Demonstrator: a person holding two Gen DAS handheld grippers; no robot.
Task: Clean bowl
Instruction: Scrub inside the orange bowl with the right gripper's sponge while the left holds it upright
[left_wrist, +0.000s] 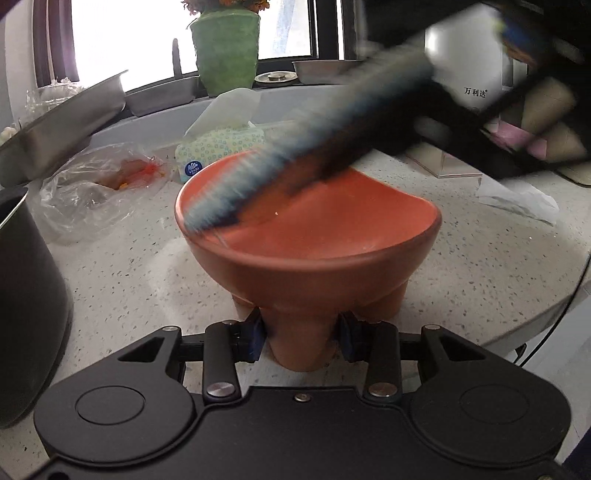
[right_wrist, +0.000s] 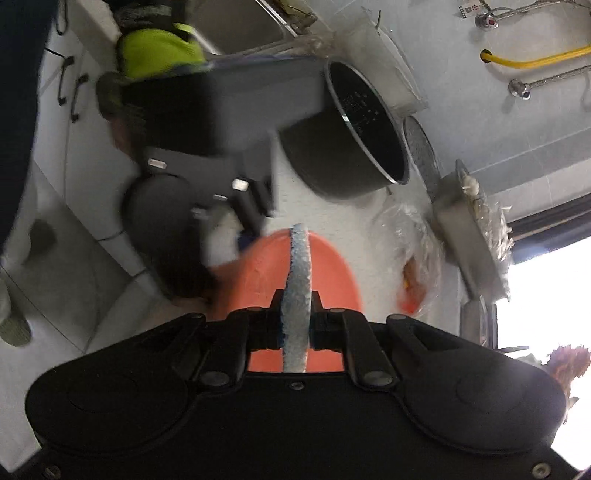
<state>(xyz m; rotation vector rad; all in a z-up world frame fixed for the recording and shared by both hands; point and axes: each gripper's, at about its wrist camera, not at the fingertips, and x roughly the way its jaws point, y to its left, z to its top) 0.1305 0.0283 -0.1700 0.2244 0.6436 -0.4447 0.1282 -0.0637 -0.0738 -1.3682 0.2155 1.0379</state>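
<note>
Left wrist | tissue pack (left_wrist: 218, 155) "Vinda" | left jaws grip bowl (left_wrist: 306, 236) foot | right jaws clamp cloth (right_wrist: 297, 295)

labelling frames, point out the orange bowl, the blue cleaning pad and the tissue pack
orange bowl (left_wrist: 314, 273), left wrist view, front outer wall
blue cleaning pad (right_wrist: 297, 295), right wrist view, edge between the right gripper's pads
tissue pack (left_wrist: 218, 147), left wrist view, patterned front
</note>
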